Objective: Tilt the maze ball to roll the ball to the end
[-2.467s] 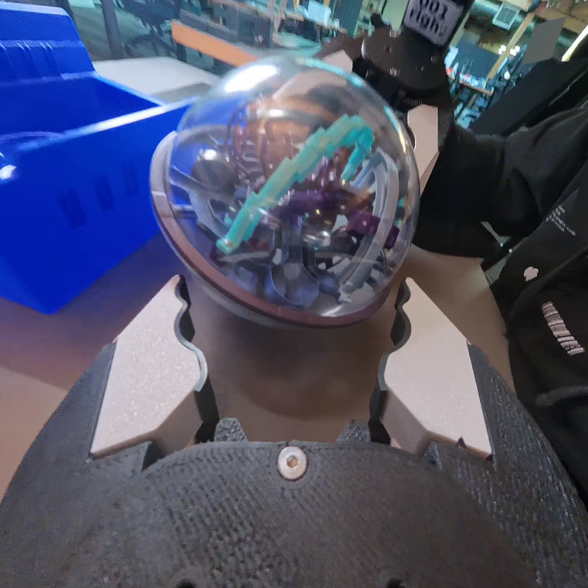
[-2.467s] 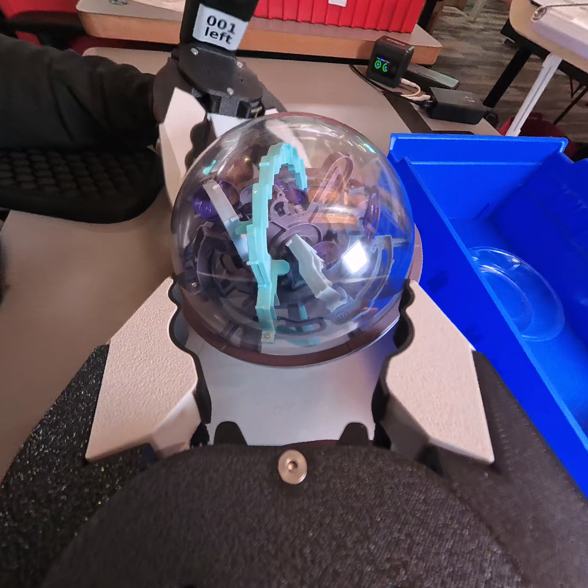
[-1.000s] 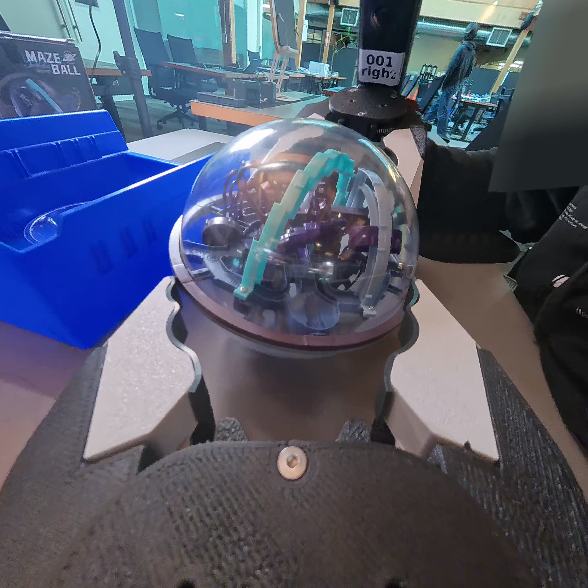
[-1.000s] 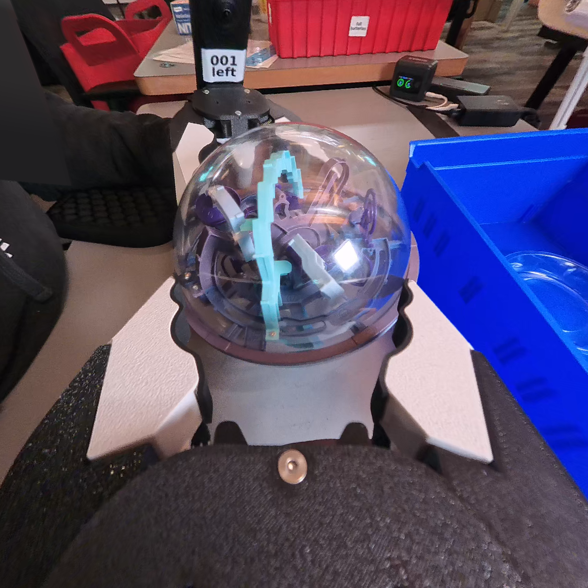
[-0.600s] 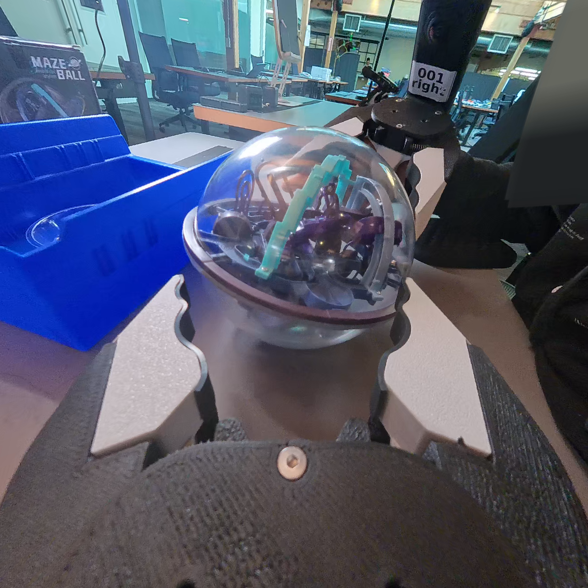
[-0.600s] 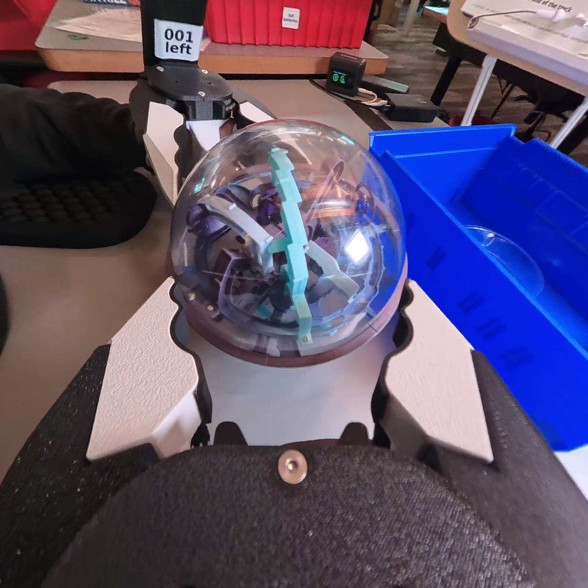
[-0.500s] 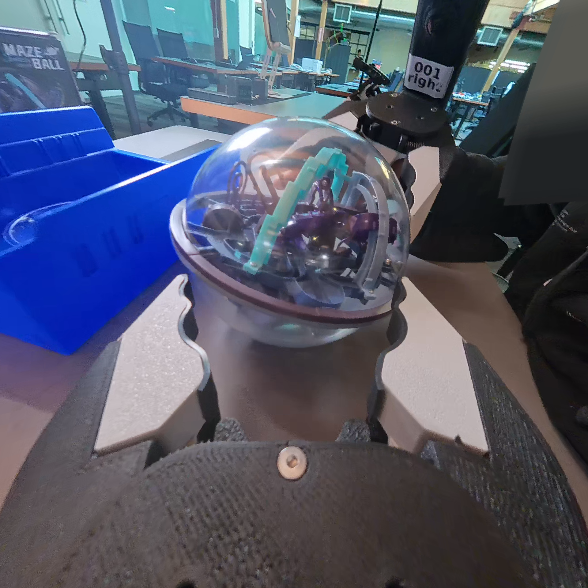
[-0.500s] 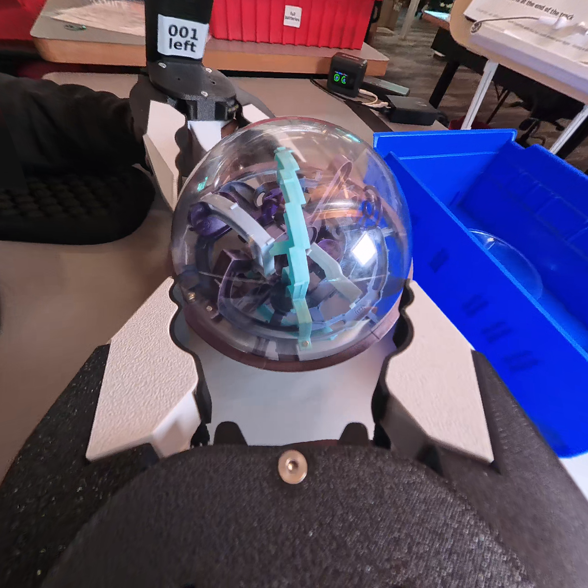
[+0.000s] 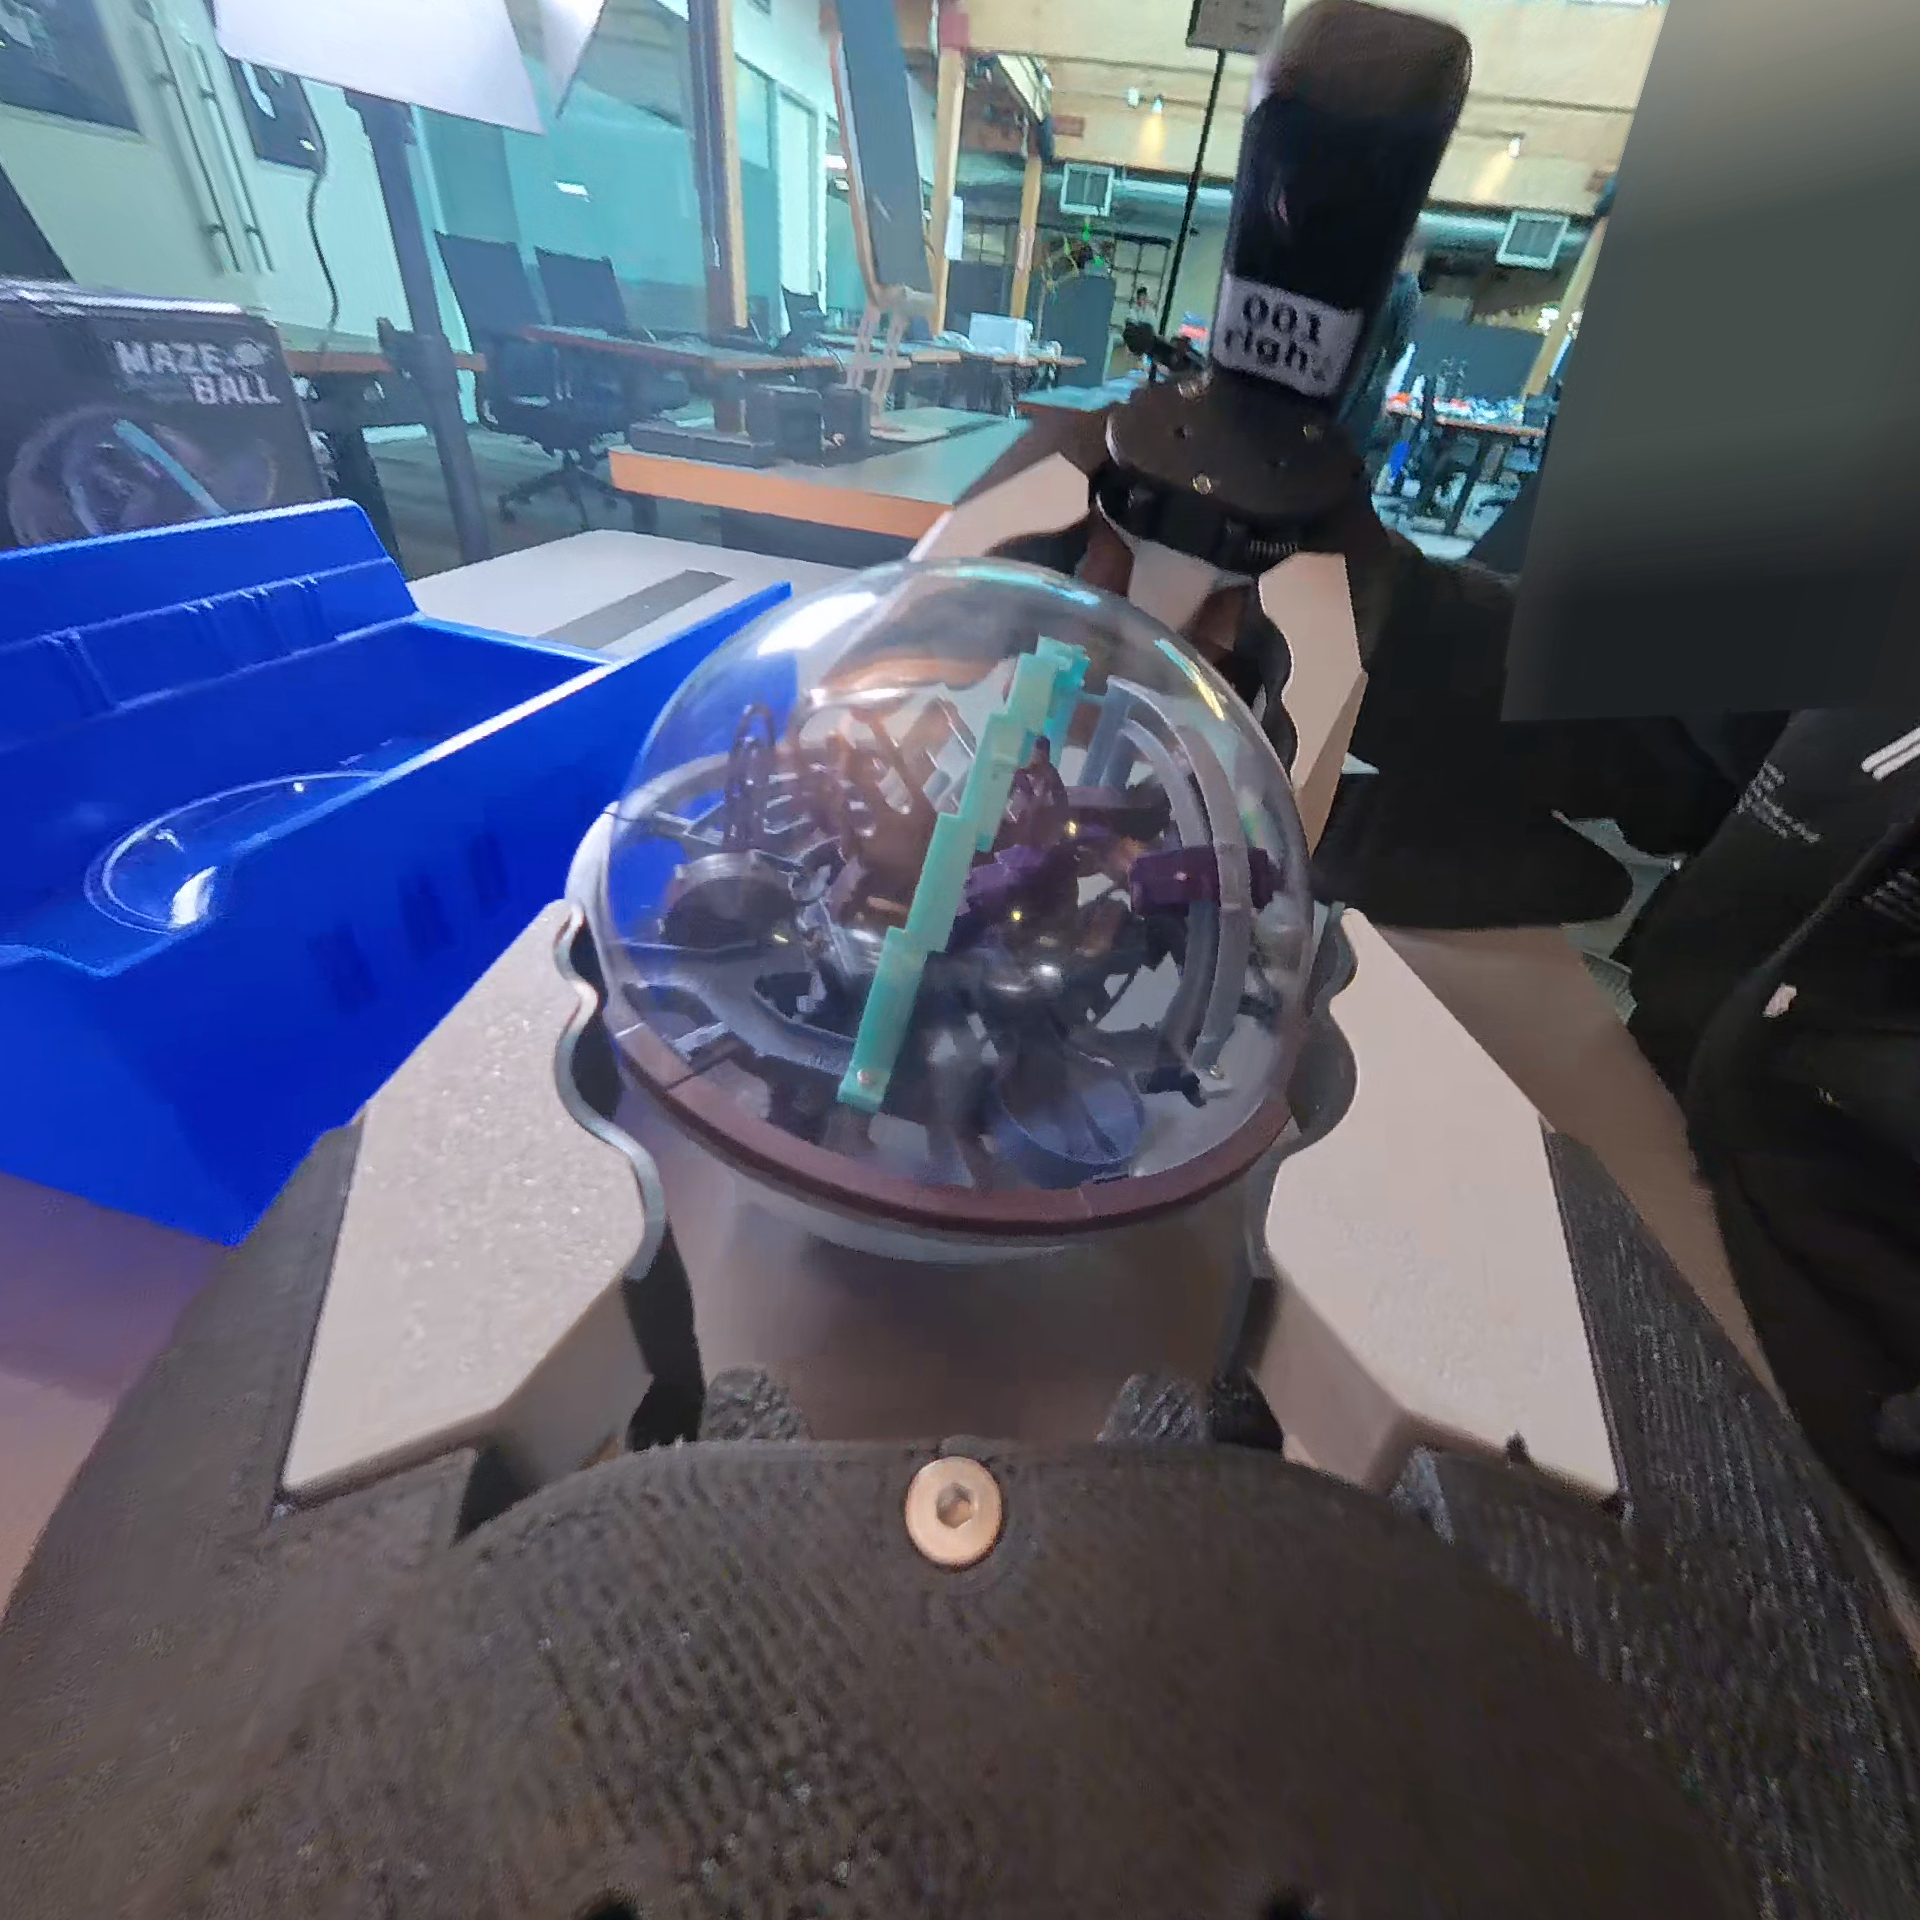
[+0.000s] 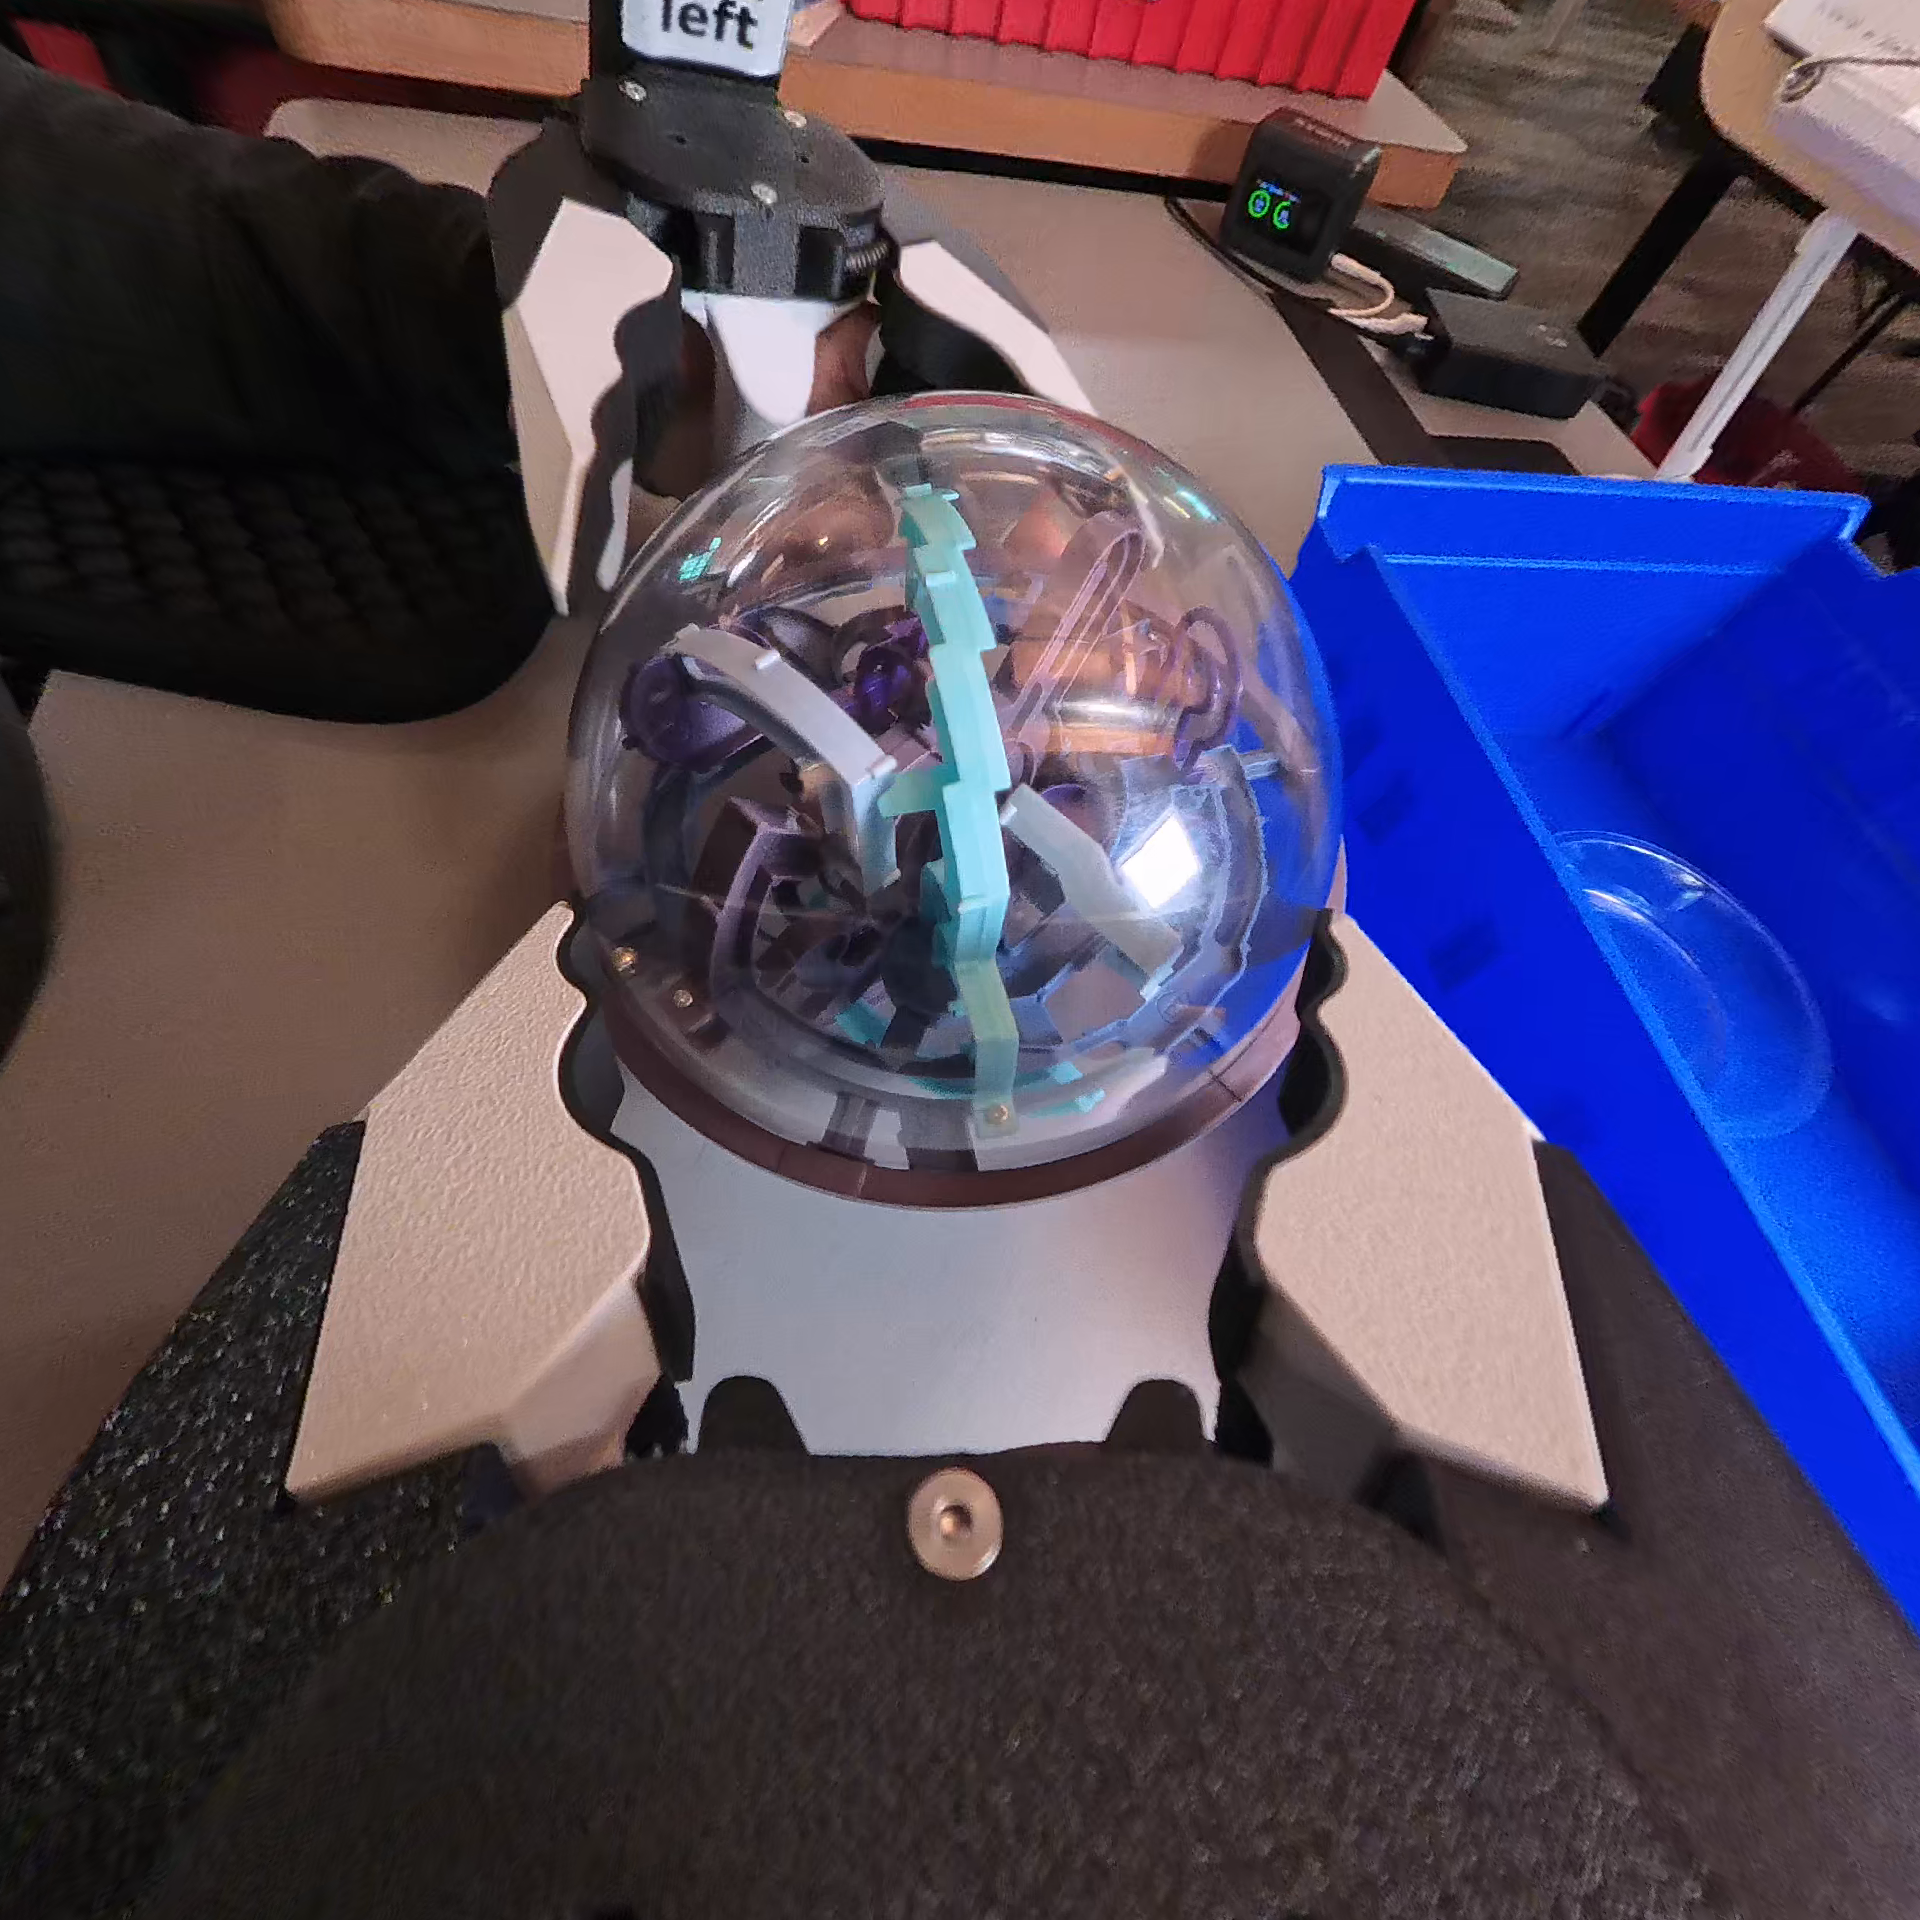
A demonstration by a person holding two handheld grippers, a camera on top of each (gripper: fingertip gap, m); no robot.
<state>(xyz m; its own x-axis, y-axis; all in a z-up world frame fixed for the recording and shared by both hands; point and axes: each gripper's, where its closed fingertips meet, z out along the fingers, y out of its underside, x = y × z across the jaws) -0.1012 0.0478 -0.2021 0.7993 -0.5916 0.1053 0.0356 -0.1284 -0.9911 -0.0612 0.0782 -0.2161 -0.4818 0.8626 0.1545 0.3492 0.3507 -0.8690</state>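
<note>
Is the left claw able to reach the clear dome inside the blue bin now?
Probably not at once. The left claw is closed on the maze ball, so it is occupied. The clear dome lies uncovered in the blue bin beside it.

Open-plan office-workshop: rows of desks (image 9: 831,488), office chairs (image 9: 561,374).

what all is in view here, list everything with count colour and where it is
maze ball: one, clear with teal, purple and grey tracks, between both grippers
bin: one, blue, beside the maze ball
clear dome: one, inside the bin
box: one, dark, behind the bin
small device: one, black with green-lit screen, far table edge
table: one, beige
left gripper: shut on the maze ball
right gripper: shut on the maze ball
</note>
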